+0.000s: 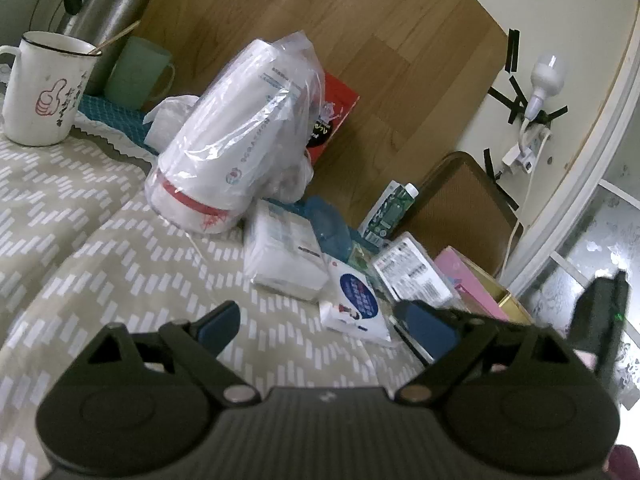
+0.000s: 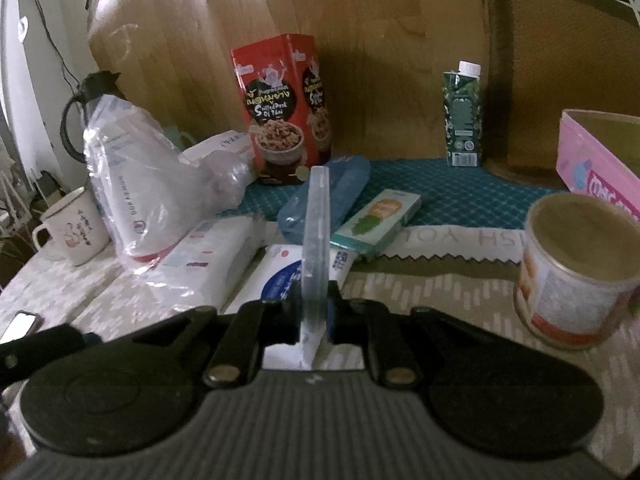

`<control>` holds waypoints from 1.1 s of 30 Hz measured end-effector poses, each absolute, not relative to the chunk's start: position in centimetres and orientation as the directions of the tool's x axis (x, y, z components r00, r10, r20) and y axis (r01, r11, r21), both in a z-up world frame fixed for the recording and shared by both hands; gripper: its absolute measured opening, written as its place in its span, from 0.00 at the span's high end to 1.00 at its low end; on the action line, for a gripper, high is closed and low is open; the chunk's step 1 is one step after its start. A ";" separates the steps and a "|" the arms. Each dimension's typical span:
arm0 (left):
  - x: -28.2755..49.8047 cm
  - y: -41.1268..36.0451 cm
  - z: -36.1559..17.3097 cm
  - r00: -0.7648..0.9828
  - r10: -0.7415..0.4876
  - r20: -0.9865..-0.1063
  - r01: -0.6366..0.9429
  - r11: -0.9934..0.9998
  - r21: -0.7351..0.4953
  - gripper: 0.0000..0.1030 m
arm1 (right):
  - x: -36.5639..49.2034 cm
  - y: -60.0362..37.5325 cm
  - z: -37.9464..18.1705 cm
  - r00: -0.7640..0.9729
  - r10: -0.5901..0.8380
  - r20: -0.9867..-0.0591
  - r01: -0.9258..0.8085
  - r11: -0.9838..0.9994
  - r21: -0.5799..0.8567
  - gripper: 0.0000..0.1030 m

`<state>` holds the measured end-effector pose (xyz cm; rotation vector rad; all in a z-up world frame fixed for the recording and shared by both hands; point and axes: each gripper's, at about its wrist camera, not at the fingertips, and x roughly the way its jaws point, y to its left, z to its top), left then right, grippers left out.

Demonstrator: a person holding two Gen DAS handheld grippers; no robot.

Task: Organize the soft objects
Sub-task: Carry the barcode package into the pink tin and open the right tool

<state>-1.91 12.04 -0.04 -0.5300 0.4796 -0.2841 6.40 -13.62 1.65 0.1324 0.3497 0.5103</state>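
Flat clear plastic packet, held edge-up, stands above tissue pack with blue label on patterned tablecloth. Right gripper pinched tight on packet's lower edge. Left gripper spread wide, nothing between fingers, hovering before same tissue pack. Beside: white wipes pack, bagged paper cups. Farther: red snack box, green carton, tin can, mug.

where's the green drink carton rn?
Right wrist view, upper right: the green carton stands upright at the back of the teal mat, against the wooden board, right of the red snack box.
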 end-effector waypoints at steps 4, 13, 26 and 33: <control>-1.7 11.9 -0.1 0.842 -0.384 -0.379 0.134 0.829 -0.542 0.09 | 4.5 -14.5 1.0 0.801 0.517 -0.302 -0.472 0.856 0.212 0.87; -1.1 11.4 -0.3 0.813 -0.394 -0.429 0.129 0.840 -0.527 0.09 | 1.2 -16.3 -0.9 0.746 0.578 -0.331 -0.521 0.816 0.250 0.87; -0.6 10.5 -0.3 0.795 -0.373 -0.478 0.118 0.869 -0.481 0.06 | 0.9 -16.2 -2.1 0.752 0.585 -0.303 -0.546 0.811 0.210 0.86; -0.5 10.3 -0.3 0.794 -0.368 -0.484 0.118 0.874 -0.471 0.05 | 0.9 -16.2 -2.1 0.752 0.587 -0.300 -0.545 0.810 0.218 0.86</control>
